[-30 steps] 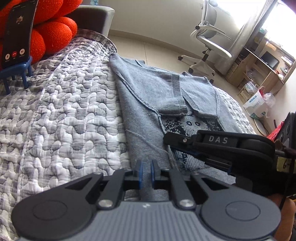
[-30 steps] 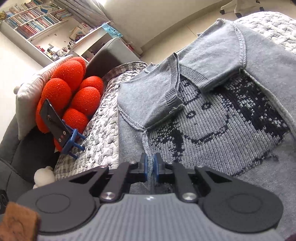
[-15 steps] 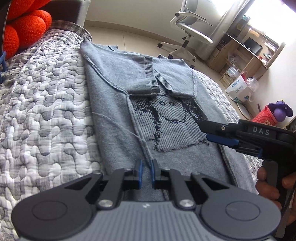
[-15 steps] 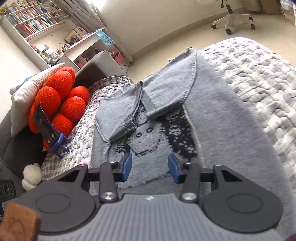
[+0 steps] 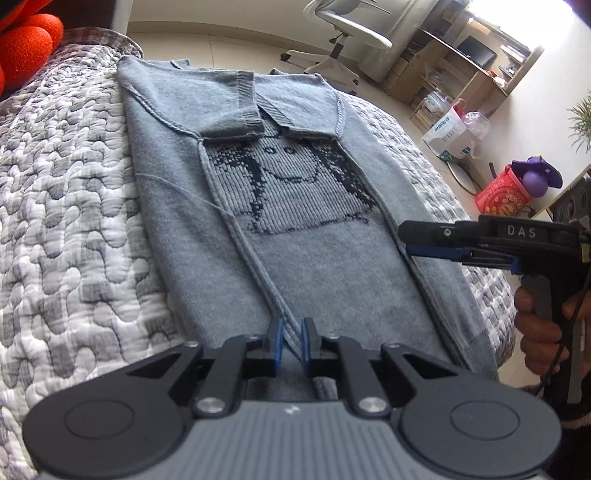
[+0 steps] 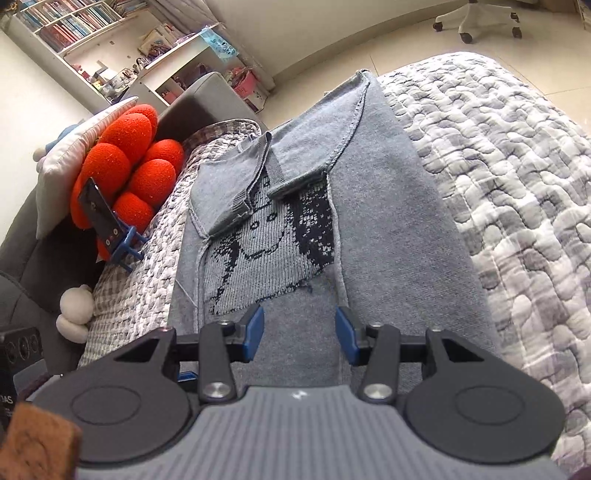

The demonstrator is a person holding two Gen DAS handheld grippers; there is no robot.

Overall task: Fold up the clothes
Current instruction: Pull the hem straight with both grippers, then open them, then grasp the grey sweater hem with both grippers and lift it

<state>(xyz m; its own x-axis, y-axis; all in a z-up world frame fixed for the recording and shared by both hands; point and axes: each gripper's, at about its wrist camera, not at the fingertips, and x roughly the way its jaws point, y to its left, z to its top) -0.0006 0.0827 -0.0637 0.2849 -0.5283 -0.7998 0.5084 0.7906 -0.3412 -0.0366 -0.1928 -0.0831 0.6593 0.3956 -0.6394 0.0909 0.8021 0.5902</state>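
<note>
We find the grey knitted sweater (image 5: pixel 295 266) flat on the quilted bed (image 5: pixel 70 206); left gripper (image 5: pixel 291 345) pinches its near hem fold, right gripper (image 6: pixel 300 334) gapes empty above it.

Bright daylight fills both views, coming from a window (image 5: pixel 524 26) blown out to white at the upper right of the left wrist view. The pale floor (image 6: pixel 369 48) shines with soft glare. Shadows on the quilted bed (image 6: pixel 517 184) are faint and diffuse. Fisheye bending curves the edges strongly; corners blur slightly, while the centre stays sharp.
</note>
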